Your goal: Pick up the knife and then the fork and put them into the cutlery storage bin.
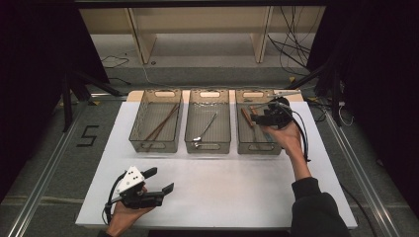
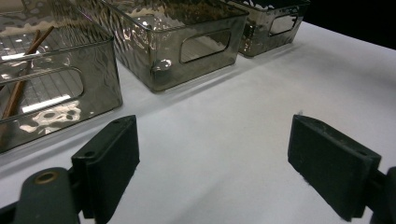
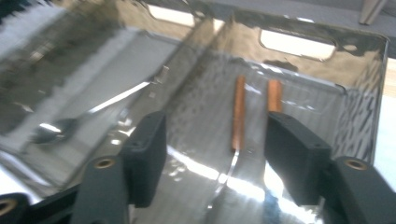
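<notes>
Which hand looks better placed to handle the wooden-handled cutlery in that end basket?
The right gripper: it hovers over the right-hand basket, jaws open above the wooden-handled utensils. The left gripper sits near the table's front edge.

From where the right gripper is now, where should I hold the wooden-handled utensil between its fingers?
Grip the wooden handle, probably from above. It lies flat on the right bin's floor with its long axis pointing away, between the open right gripper's fingers. The handle looks thicker and less slippery than the thin metal end.

A: Two wooden-handled utensils (image 3: 238, 112) are seen lying side by side, flat in the right bin (image 1: 242, 140).

B: Confirmed. Handles are pointed toward the far wall; metal ends are blurred.
</notes>
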`<state>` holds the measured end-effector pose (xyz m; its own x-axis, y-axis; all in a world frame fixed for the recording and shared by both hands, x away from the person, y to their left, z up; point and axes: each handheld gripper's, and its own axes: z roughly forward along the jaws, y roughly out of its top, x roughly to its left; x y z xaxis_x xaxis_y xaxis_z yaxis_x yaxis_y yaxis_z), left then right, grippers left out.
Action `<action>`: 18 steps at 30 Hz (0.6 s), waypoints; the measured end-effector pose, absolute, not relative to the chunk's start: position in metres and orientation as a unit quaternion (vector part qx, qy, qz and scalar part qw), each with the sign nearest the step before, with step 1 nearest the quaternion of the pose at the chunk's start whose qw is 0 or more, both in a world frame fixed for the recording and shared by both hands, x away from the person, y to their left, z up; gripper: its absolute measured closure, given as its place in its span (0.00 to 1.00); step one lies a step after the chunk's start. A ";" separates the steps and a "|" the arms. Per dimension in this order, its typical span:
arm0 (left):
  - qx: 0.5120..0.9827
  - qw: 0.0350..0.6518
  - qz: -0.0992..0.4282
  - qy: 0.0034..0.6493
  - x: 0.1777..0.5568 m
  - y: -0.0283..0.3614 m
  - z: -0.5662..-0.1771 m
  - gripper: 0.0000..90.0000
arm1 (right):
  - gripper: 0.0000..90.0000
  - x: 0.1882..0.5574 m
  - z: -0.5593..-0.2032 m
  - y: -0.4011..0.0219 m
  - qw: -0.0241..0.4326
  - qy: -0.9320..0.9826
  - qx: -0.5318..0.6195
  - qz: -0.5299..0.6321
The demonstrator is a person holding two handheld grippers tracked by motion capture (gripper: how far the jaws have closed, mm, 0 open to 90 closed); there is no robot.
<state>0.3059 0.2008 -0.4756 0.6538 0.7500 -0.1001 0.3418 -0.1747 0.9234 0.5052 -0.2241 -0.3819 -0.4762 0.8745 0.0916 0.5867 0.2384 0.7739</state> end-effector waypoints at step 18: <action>0.743 0.524 0.194 0.367 0.306 0.200 -0.476 0.18 | 0.24 0.442 -0.365 -0.208 0.171 0.761 0.426 0.458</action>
<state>0.3059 0.2003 -0.4756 0.6552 0.7491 -0.0975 0.3433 -0.1802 0.9218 0.4422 -0.2084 -0.3649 -0.5779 0.8058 0.1296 0.4924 0.2176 0.8427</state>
